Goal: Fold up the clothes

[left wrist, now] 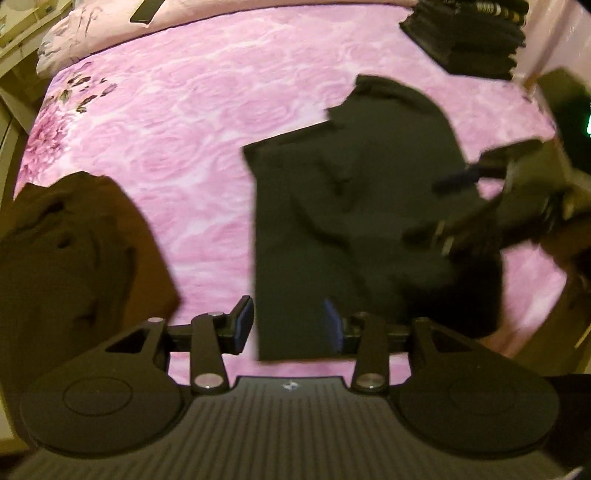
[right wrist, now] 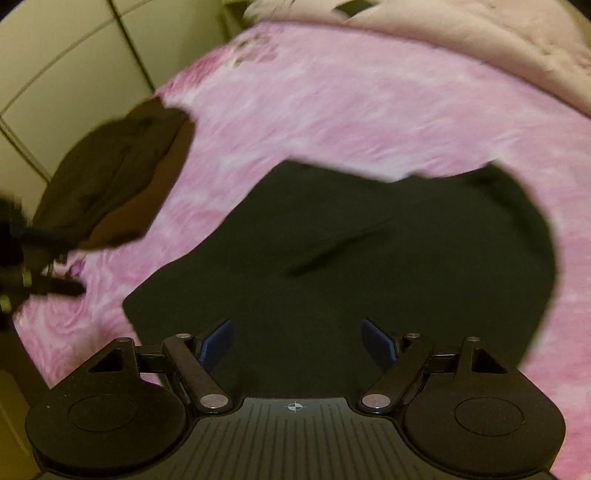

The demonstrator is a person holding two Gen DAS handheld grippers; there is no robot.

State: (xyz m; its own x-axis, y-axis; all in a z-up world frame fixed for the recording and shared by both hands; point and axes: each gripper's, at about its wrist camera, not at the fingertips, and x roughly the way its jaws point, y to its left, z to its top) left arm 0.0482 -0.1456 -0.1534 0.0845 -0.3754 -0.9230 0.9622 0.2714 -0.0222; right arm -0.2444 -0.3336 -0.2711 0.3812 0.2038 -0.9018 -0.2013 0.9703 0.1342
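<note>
Folding now: a dark garment lies on the pink bed, partly folded, with one straight side and a lumpy far end.
Where it is: near the bed's near edge, toward the right side in the left wrist view.
Left tongs: apart, with nothing pressed between them; the garment's near corner lies under the gap, and the pads do not squeeze it.
Right tongs: wide apart above the dark cloth, holding nothing.
Done so far: a stack of folded dark clothes sits at the far right corner of the bed, so I think some pieces are finished.
Still to do: the dark garment looks like it needs at least one more fold and a smoothing.
Also waiting: a brown garment lies bunched up at the left edge of the bed, not folded yet.
Hard to see: both pictures are blurry, so small wrinkles are unclear.
</note>
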